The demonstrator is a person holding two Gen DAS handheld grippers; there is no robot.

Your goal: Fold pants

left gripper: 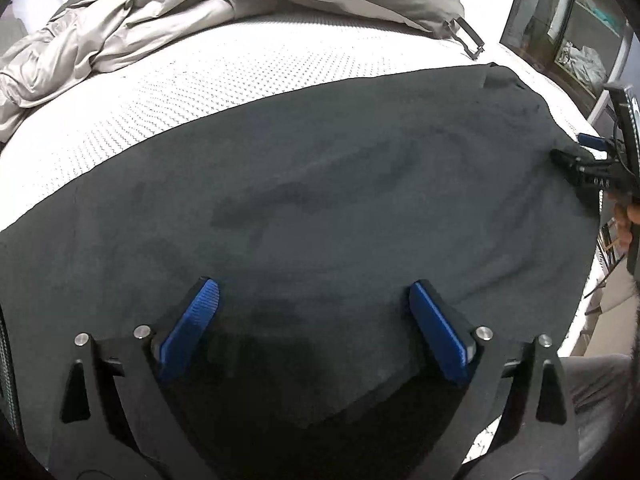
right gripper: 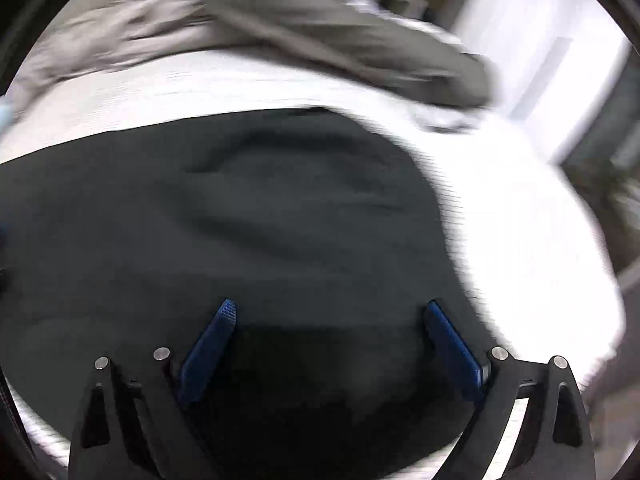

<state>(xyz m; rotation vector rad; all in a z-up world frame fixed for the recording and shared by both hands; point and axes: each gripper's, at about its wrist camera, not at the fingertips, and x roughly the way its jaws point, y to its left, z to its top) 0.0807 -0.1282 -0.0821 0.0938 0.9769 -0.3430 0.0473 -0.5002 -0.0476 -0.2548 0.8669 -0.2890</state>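
Left tongs point(left gripper: 314, 292) gape over dark pants point(left gripper: 320, 184); only this view shows the right tongs point(left gripper: 568, 160).

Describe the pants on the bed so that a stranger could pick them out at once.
Start from the white textured mattress that fills the scene. The pants are the large dark charcoal cloth spread flat over its near part, beneath both open tongs, left and right. The only other fabric, a crumpled grey-beige bedding heap, is lighter and lies at the far edge.
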